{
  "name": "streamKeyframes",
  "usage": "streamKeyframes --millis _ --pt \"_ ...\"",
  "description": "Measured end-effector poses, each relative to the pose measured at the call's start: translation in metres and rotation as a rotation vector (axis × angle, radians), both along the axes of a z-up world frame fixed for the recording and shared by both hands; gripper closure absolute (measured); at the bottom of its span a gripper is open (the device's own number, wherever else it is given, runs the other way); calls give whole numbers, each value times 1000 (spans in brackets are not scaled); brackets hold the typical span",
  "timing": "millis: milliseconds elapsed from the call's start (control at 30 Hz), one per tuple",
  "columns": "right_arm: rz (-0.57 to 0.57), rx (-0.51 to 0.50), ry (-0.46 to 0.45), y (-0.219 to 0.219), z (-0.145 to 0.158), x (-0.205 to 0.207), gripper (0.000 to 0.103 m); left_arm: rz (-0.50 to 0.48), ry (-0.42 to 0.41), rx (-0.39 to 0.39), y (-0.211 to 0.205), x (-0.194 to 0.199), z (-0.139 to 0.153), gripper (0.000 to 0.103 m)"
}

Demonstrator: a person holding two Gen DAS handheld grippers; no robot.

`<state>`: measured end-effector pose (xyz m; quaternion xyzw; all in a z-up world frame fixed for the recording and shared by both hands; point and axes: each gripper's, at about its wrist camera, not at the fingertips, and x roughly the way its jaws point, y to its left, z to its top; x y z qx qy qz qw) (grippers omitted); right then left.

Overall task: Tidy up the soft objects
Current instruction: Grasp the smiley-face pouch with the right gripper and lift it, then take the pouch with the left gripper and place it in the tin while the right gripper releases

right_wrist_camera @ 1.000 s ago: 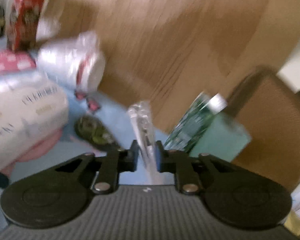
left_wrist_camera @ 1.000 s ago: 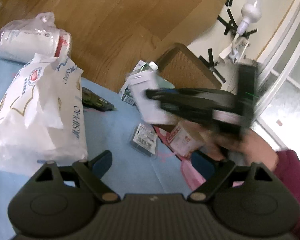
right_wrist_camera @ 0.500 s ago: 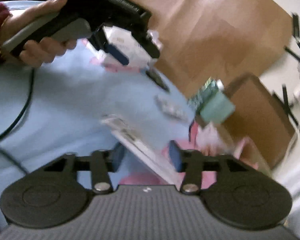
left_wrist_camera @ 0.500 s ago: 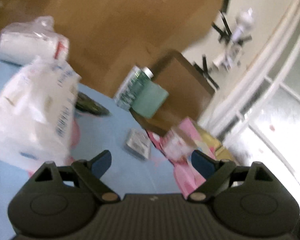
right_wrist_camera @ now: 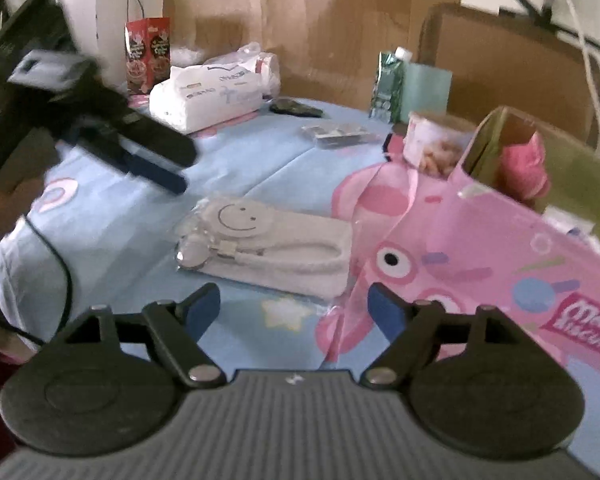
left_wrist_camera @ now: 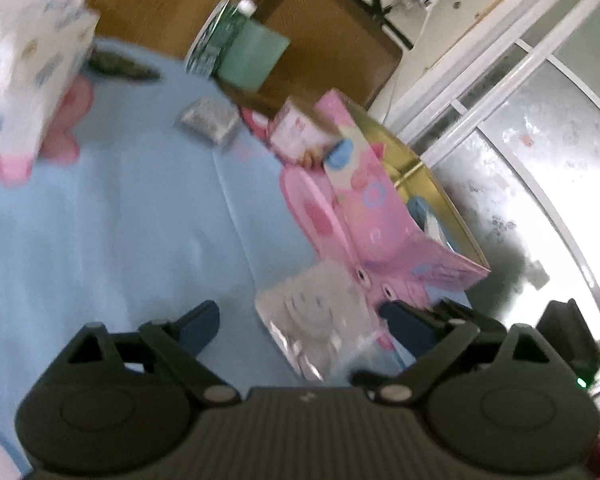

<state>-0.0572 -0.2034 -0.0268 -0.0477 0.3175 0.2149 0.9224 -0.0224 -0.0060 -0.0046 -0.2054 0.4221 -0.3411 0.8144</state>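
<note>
A clear packet with a white smiley-face cloth [right_wrist_camera: 272, 248] lies flat on the blue tablecloth [right_wrist_camera: 112, 240], against the pink cardboard box [right_wrist_camera: 500, 248]. My right gripper [right_wrist_camera: 294, 306] hovers just short of it; its jaws are opening and nothing is between them. My left gripper [right_wrist_camera: 172, 164] hangs in the air to the packet's left, held by a hand [right_wrist_camera: 4, 200]. In the left wrist view the left gripper [left_wrist_camera: 300, 320] is opening wider, and the packet [left_wrist_camera: 312, 316] shows below its fingers, untouched, beside the pink box [left_wrist_camera: 380, 208].
A white tissue pack [right_wrist_camera: 208, 96], a red carton [right_wrist_camera: 146, 54], a green carton [right_wrist_camera: 388, 80], a small silver packet [right_wrist_camera: 336, 132] and a printed cup [right_wrist_camera: 436, 144] stand farther back. A pink soft thing [right_wrist_camera: 524, 168] sits inside the box. A black cable [right_wrist_camera: 60, 272] trails at the left.
The right gripper, shut on the clear packet a second ago, swung over to the pink box and opened; the packet now lies on the cloth. The left gripper swung right toward the box.
</note>
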Motion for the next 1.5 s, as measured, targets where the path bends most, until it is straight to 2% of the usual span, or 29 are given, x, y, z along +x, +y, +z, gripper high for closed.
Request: streamKeyframes --millis 33,133,167,200,300,400,567,767,933,1067,1133,1200,1333,1500 --pt "7 14 9 -2 -3 3 19 -5 24 -12 -1 -1 -4 8" --pt "33 21 -13 3 -6 7 18 -3 -1 10 -12 -1 -5 9" --pt "42 23 -19 6 -6 9 20 -11 -7 12 -17 1 -6 9" --pt "50 24 -29 11 -6 9 29 -20 -10 6 -21 3 -6 9" --pt "6 13 -66 15 -3 -3 34 5 -24 28 -27 4 -1 9" --pt "-46 49 -117 10 4 -9 39 7 -71 3 -26 2 18 9" --pt "-134 48 -279 -4 36 -17 39 -40 -201 4 -52 13 65 9" --pt "-317 32 -386 -51 62 -12 39 -166 -315 19 -131 42 98 9" --pt "-470 -9 -370 -102 64 4 39 -248 -343 38 -209 72 92 8" --pt "-556 -32 -289 -131 52 31 38 -246 -326 46 -254 96 75 8" --pt "-597 -52 -269 -140 47 42 34 -240 -313 61 -265 106 66 8" --pt "-637 -54 -266 -146 42 43 34 -228 -287 60 -268 112 58 8" --pt "-680 35 -284 -157 39 31 34 -219 -271 52 -259 109 52 9" --pt "-703 120 -327 -150 46 11 35 -194 -316 -26 -203 89 64 9"
